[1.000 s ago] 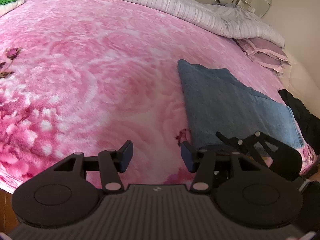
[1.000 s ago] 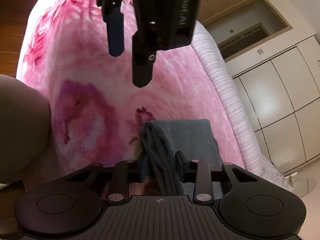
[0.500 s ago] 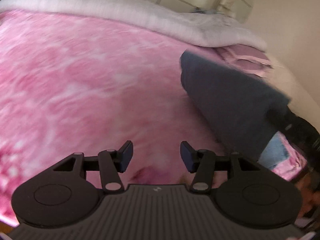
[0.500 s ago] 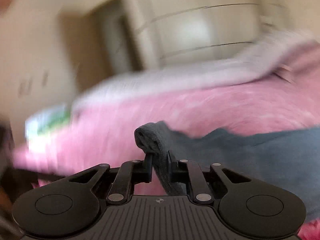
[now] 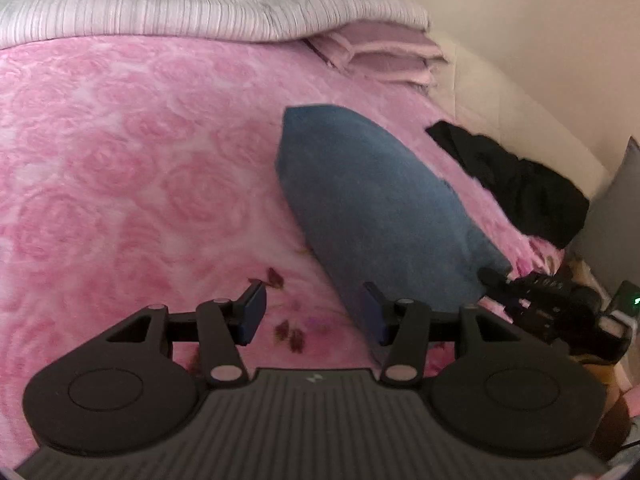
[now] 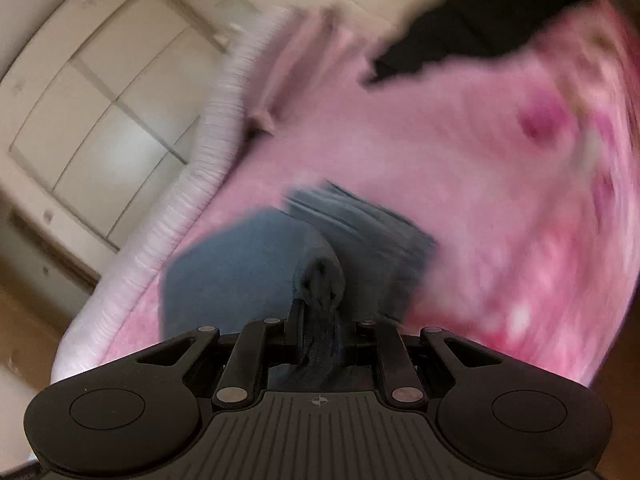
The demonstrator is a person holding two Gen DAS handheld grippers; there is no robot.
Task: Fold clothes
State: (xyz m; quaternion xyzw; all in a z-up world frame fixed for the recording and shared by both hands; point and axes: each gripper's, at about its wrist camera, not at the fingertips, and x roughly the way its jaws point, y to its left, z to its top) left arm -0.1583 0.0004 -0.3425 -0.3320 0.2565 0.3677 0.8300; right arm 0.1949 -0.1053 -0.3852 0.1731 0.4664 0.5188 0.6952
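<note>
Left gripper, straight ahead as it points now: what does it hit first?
Probably the pink blanket. The left gripper is open and empty, with bare blanket between its fingers. The blue garment lies just right of that line; depth is unclear, so the right finger might graze its edge.

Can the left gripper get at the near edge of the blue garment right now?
Probably yes. The left gripper is open and empty, and the blue garment lies on the pink blanket just beyond its right finger, with nothing between. The right gripper already pinches another part.
</note>
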